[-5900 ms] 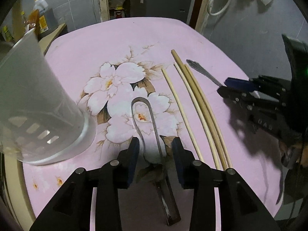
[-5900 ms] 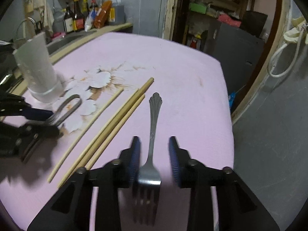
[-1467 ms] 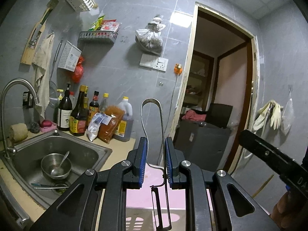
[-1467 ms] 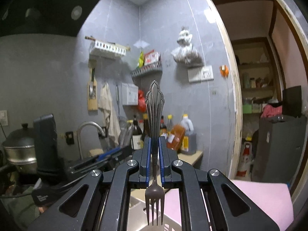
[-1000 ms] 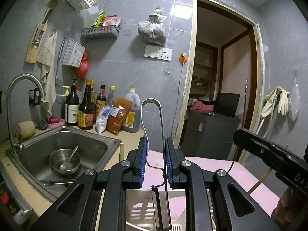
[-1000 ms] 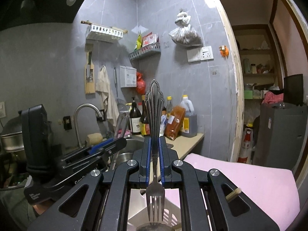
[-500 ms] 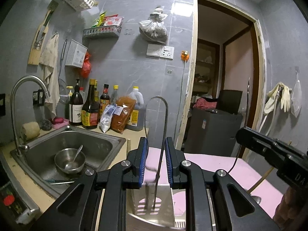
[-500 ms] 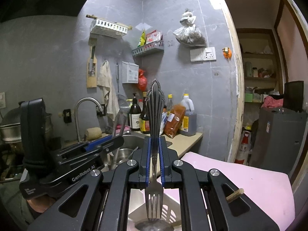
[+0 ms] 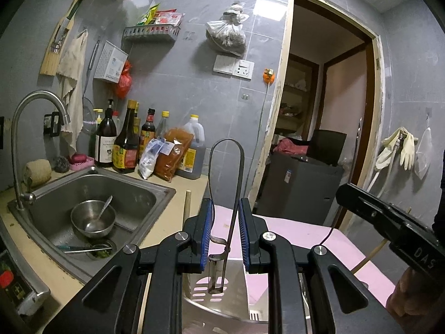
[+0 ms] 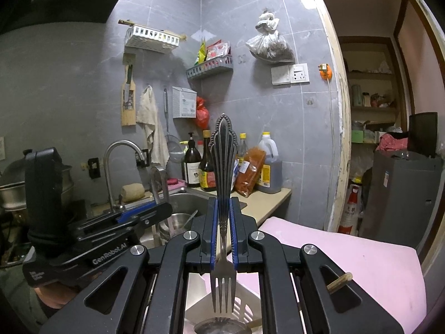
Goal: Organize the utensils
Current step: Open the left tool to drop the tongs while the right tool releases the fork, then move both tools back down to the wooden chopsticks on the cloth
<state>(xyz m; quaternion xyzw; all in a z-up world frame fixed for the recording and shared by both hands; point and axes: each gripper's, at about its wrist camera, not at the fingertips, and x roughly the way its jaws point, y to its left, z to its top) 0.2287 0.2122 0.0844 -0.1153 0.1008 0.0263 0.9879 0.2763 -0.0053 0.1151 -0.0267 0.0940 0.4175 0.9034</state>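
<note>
In the left wrist view my left gripper (image 9: 224, 208) has its jaws parted around a metal peeler (image 9: 225, 194) that stands upright, its blade end down inside the white slotted utensil holder (image 9: 217, 286). The peeler leans loosely between the pads. In the right wrist view my right gripper (image 10: 223, 203) is shut on a steel fork (image 10: 223, 194), held upright, tines down just above the holder (image 10: 244, 306). The left gripper (image 10: 150, 211) and the peeler's loop (image 10: 159, 179) show at left.
A steel sink (image 9: 91, 203) with a bowl and spoon lies at left, with a tap (image 9: 30, 139) and sauce bottles (image 9: 125, 144) behind. The pink table cloth (image 10: 347, 261) extends right. A chopstick end (image 10: 339, 279) sticks up by my right finger. A doorway (image 9: 328, 139) is beyond.
My left gripper's jaws have opened and the peeler has dropped lower into the holder. My right gripper has lowered the fork slightly toward the holder.
</note>
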